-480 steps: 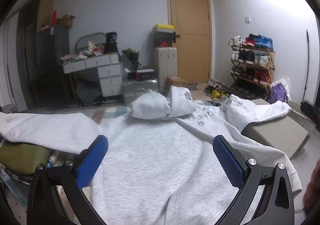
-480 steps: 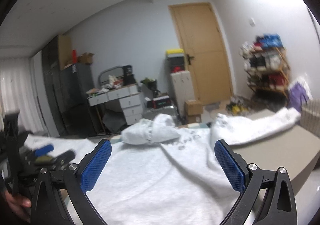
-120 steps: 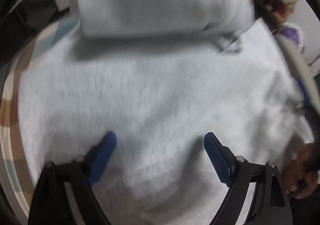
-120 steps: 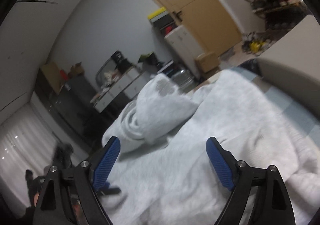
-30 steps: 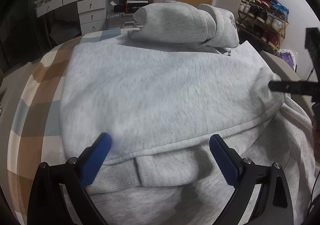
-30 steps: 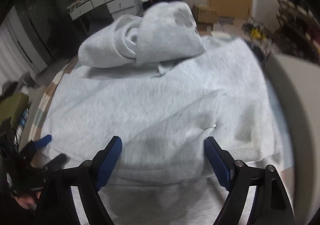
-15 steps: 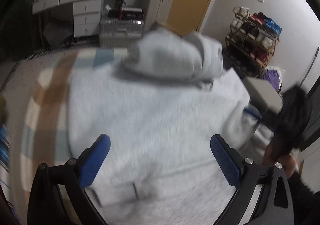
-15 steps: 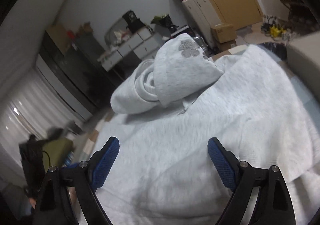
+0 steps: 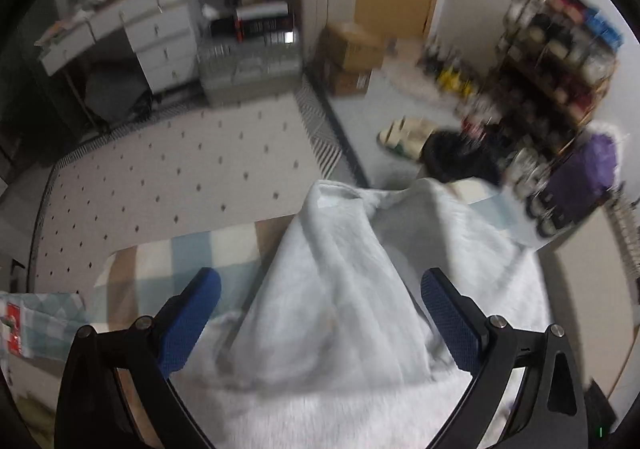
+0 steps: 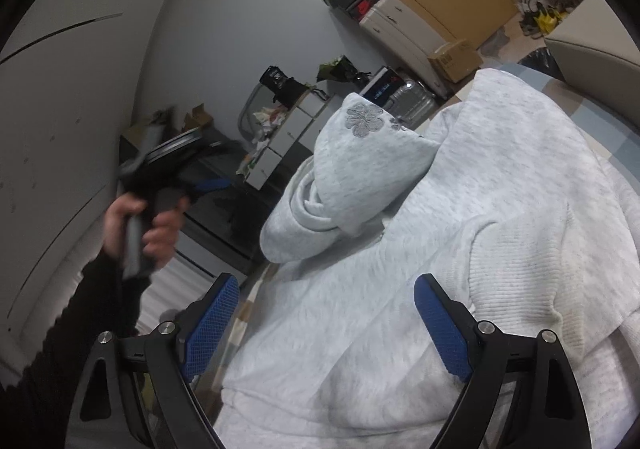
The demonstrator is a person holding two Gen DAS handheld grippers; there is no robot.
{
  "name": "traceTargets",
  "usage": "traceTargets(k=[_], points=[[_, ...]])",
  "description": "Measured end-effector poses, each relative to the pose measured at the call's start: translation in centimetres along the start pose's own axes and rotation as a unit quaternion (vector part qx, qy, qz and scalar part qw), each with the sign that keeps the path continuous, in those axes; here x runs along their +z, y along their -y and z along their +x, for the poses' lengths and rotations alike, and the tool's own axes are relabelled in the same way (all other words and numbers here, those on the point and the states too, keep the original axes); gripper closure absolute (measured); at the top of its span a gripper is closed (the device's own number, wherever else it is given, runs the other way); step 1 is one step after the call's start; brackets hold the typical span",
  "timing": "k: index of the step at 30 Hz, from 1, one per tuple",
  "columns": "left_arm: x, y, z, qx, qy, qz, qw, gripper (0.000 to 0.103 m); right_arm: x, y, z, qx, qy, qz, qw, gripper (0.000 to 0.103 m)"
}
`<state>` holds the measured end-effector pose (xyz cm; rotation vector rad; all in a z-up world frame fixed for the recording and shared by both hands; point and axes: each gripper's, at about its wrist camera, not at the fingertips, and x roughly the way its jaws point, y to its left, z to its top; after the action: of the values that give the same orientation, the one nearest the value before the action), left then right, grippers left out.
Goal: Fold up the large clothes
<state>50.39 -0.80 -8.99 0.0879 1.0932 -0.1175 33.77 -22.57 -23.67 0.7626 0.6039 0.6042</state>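
Lying on the checked cover of the bed, the pale grey hoodie is sitting with both sleeves already folded across its body and its hood, marked by an embroidered flower, bunching up at about 11 o'clock in the right wrist view. In the left wrist view the hood is rising as a soft peak at 12 o'clock, straight ahead of the fingers.

The right gripper is hovering over the folded body, its blue pads standing wide and pressing on nothing. The left gripper is hanging above the hood, likewise released, with cloth lying below the gap but not pinched. From the right wrist camera, a hand in a dark sleeve is gripping the left tool's handle at 9 o'clock, lifted well clear of the garment.

Beyond the bed, the dotted rug is spreading toward 11 o'clock, with the shoe rack at 2 o'clock.

The hood looks like the next fold. Being thick and springy, it is liable to roll back if only its top layer is caught, and a shallow pinch could drag the collar and pull the tucked sleeves loose. The ribbed cuff at 3 o'clock is lying near the edge and could slip off.
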Motion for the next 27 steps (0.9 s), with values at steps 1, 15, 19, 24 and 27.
traceTargets(k=[1, 15, 19, 24, 27], points=[[0.8, 0.3, 1.9, 0.015, -0.014, 0.010, 0.9997, 0.005, 0.0, 0.0, 0.1, -0.001, -0.003, 0.001, 1.000, 0.012], [0.0, -1.8, 13.2, 0.014, -0.134, 0.058, 0.9892, 0.097, -0.3, 0.3, 0.6, -0.003, -0.019, -0.002, 1.000, 0.011], [-0.4, -0.8, 3.6, 0.067, 0.015, 0.085, 0.9940, 0.099, -0.4, -0.2, 0.7, -0.014, -0.022, -0.023, 0.999, 0.011], [-4.9, 0.1, -14.3, -0.003, 0.235, 0.101, 0.9666, 0.101, -0.8, -1.8, 0.6, -0.023, -0.011, -0.073, 0.997, 0.011], [-10.2, 1.0, -18.2, -0.012, 0.275, 0.115, 0.9544, 0.101, -0.8, -2.2, -0.3, -0.044, 0.012, -0.074, 0.996, 0.011]])
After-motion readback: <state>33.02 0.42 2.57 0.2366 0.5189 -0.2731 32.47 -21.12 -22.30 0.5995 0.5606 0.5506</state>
